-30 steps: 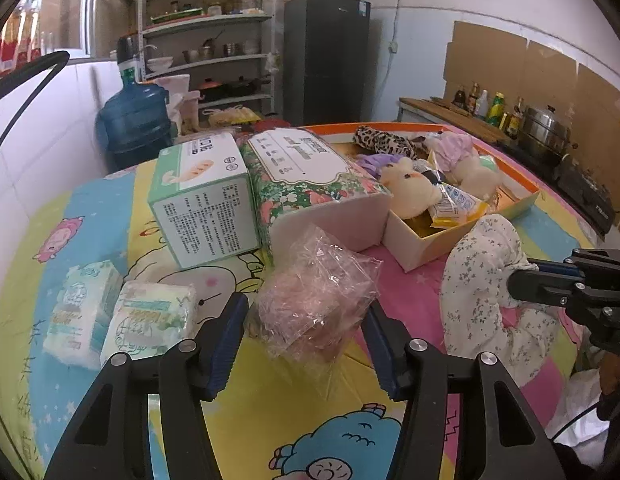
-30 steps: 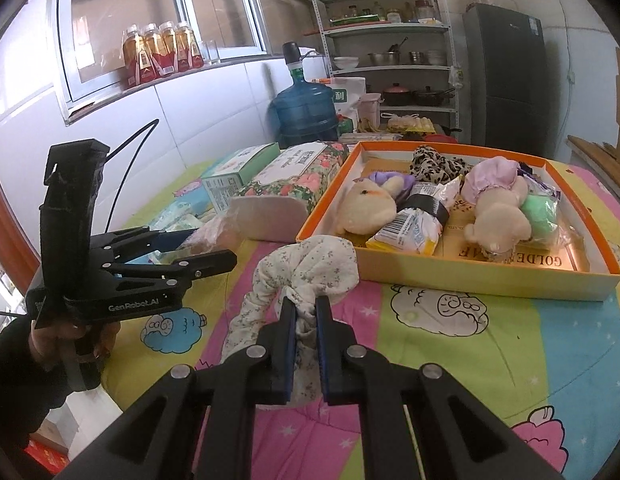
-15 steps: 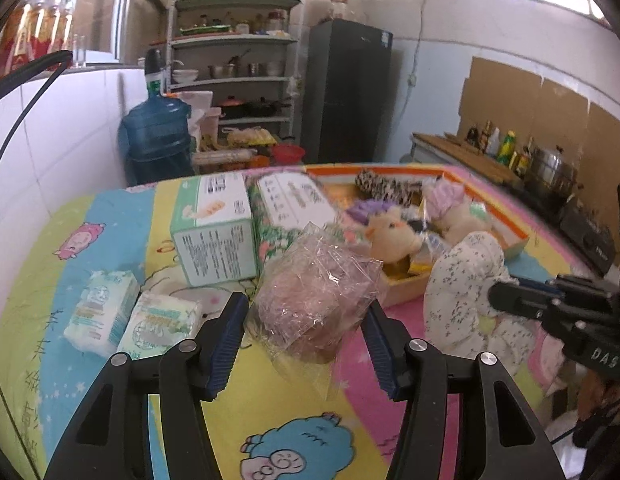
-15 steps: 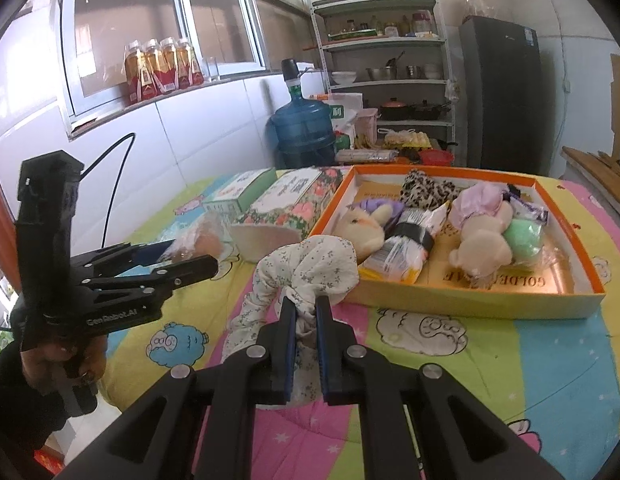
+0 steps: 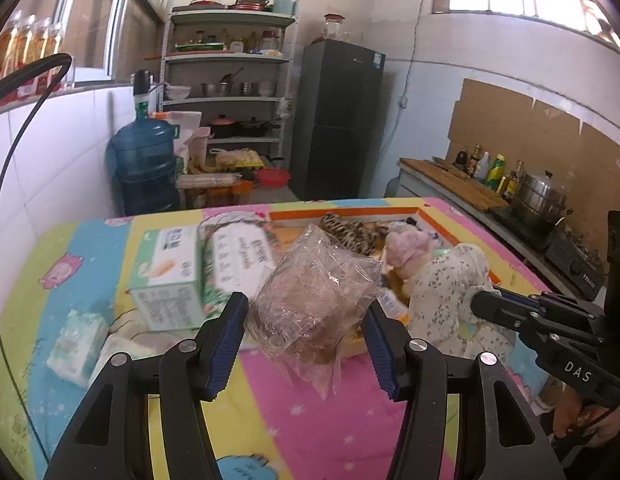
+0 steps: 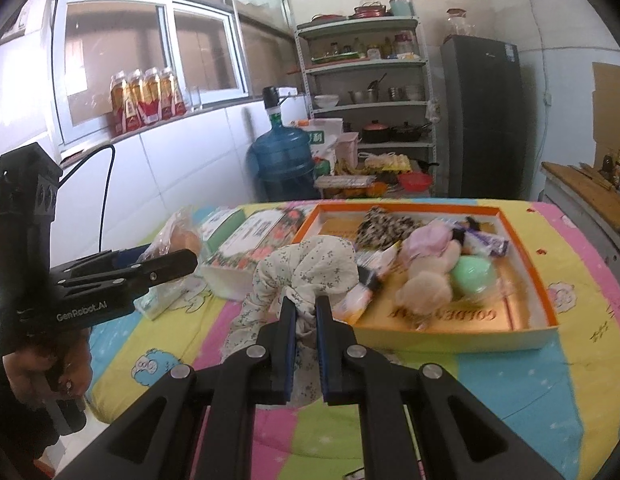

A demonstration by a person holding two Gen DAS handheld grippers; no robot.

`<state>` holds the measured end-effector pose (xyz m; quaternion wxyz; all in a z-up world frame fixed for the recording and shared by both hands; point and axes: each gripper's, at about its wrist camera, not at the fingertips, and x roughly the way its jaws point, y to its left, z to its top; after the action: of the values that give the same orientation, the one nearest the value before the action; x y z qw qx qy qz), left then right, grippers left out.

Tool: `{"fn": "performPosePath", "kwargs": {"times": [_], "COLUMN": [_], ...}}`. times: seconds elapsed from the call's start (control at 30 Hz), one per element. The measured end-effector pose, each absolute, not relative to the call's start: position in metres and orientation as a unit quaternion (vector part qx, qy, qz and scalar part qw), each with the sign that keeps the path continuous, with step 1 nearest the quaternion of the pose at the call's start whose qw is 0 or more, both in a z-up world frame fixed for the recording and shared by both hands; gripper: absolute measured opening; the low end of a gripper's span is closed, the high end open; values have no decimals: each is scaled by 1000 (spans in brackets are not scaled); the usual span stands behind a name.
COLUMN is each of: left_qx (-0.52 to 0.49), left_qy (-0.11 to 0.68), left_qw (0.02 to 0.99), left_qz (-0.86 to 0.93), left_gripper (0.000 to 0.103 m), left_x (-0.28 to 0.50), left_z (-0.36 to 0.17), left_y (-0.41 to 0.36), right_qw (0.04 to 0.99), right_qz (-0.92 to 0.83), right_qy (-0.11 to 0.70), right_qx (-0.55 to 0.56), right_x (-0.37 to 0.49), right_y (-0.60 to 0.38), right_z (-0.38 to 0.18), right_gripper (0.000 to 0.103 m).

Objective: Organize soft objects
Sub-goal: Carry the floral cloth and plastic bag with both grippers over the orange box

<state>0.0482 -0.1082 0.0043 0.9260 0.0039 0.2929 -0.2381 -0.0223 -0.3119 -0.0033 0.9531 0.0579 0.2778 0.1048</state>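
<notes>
Now riding higher than a second ago: left gripper (image 5: 305,332) clamping the crinkled plastic bag (image 5: 316,304) at centre frame, lifting it off the cartoon bedsheet (image 5: 269,420). Right gripper (image 6: 305,312) pinching the floral cloth (image 6: 310,268) tight, raising it at centre frame, nearer the orange box (image 6: 546,300) at right.

Crinkled clear bag (image 5: 316,300) and floral cloth (image 6: 310,270) — both lifted above table.
</notes>
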Motion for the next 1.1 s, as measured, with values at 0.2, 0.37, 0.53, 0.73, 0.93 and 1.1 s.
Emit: {"fn": "performPosePath", "kwargs": {"times": [0.2,0.37,0.53,0.73,0.93,1.1], "left_qx": [1,1,1,1,0,-5], "left_qy": [291,290,293,301,317,329], "left_qw": [925,925,924,922,919,918], "left_qz": [-245,-246,-246,-242,-233,-222], "left_gripper": [59,59,59,59,59,59], "left_x": [58,70,84,105,126,147], "left_z": [14,19,19,15,6,-2], "left_y": [-133,-154,-177,-204,-227,-239], "right_qw": [958,961,962,963,963,962], "right_qz": [89,76,64,55,53,57], "right_qy": [263,256,251,247,244,244], "right_qx": [66,76,87,95,100,106], "right_x": [-21,-17,-11,2,22,44], "right_y": [-339,-362,-389,-416,-440,-456], "right_z": [6,8,9,11,10,10], "right_gripper": [10,10,10,10,10,10]}}
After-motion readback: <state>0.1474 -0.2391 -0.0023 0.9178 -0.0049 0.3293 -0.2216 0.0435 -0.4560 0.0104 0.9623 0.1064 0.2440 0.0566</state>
